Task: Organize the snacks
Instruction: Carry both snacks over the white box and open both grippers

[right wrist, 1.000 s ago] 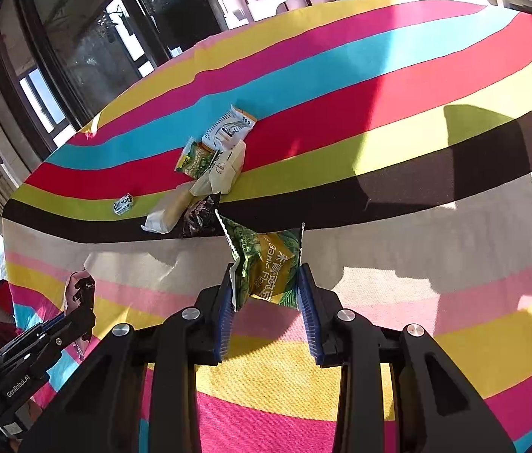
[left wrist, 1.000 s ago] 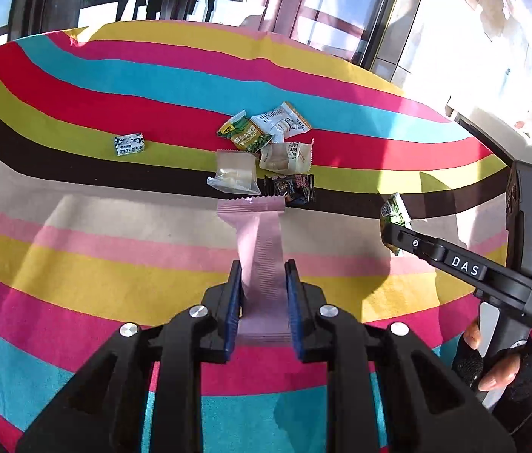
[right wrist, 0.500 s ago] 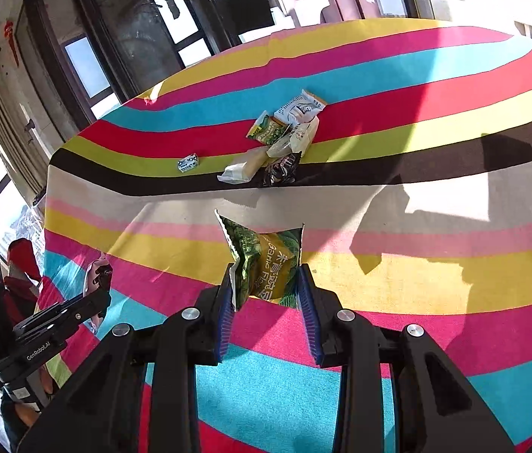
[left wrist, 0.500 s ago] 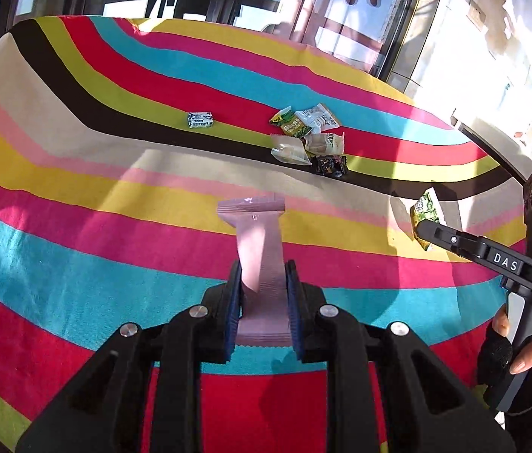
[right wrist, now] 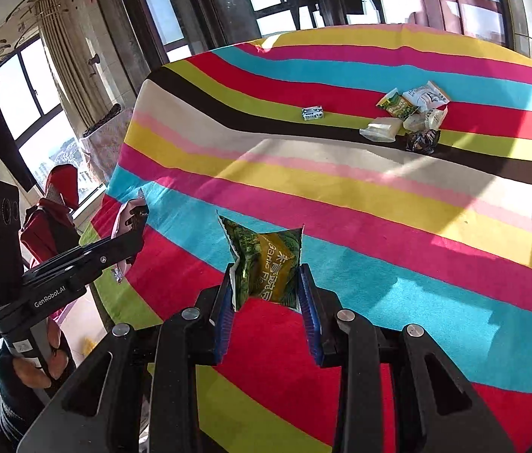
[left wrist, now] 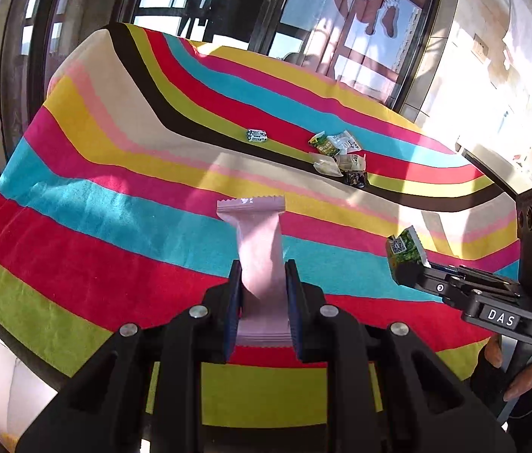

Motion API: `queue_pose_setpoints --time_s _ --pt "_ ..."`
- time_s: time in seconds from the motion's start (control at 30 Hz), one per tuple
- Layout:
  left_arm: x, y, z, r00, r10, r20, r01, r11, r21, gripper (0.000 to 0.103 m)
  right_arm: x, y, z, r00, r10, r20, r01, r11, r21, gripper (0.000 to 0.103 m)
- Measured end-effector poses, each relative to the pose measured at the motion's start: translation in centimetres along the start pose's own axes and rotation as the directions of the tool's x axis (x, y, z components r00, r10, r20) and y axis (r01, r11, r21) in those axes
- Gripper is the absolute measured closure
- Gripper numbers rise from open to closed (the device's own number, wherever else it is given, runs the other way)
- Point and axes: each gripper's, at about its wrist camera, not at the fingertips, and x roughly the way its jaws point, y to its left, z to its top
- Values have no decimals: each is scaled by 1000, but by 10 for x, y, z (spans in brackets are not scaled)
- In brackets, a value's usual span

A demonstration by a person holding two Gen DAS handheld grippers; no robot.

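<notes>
The left claw (left wrist: 261,294) gripped a pink wrapper (left wrist: 260,253) above the near edge of the striped desk (left wrist: 115,226). The right claw (right wrist: 268,294) clamped a green snack packet (right wrist: 266,264). A pile of snacks (right wrist: 409,117) lay far across the desk.

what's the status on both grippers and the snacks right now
Left hand-held gripper shut on long pink foil snack bar. Right hand-held gripper shut on green-yellow crinkled snack packet. Both above striped cloth; nothing in the way.

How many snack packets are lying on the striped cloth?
6: a small white-green packet alone, then clustered green, white, clear, beige and dark packets. Others may hide underneath.
</notes>
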Motion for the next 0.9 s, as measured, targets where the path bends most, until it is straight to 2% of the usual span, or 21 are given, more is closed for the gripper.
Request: queue_pose_setpoints --time_s 0.17,0.37,0.43,0.57,0.7,0.77,0.8,0.83,0.87,0.9 --pt "-42 37 -19 998 52 43 -50 997 -56 81 9 63 -8 996 81 -44 -87 985 -146 70" --pt "-85 86 -54 989 142 46 -134 980 -148 81 25 134 -27 973 184 -140 -218 932 -290 70" --pt "-95 103 -68 984 173 37 -163 969 -186 81 31 155 -37 961 208 -181 -259 905 -336 70" --pt "-111 135 -101 973 231 -6 -224 939 -262 81 40 197 -63 920 270 -283 -370 835 -407 70" --pt "-122 161 -126 964 263 -49 -264 908 -324 81 50 236 -93 890 260 -375 -430 752 -499 70" --pt "-122 170 -136 952 293 -87 -306 895 -324 81 57 248 -104 873 249 -420 -456 724 -518 69" --pt "-122 175 -139 945 309 -107 -327 887 -327 78 61 253 -109 869 240 -433 -459 717 -525 67" --pt "-122 179 -142 938 324 -122 -347 873 -342 60 62 255 -111 869 230 -439 -456 716 -528 65" --pt "-124 184 -144 934 333 -129 -357 859 -367 45 63 255 -113 866 227 -446 -459 716 -526 57" --pt "-128 189 -146 932 340 -123 -360 842 -403 20 62 254 -113 867 228 -442 -457 719 -524 55"
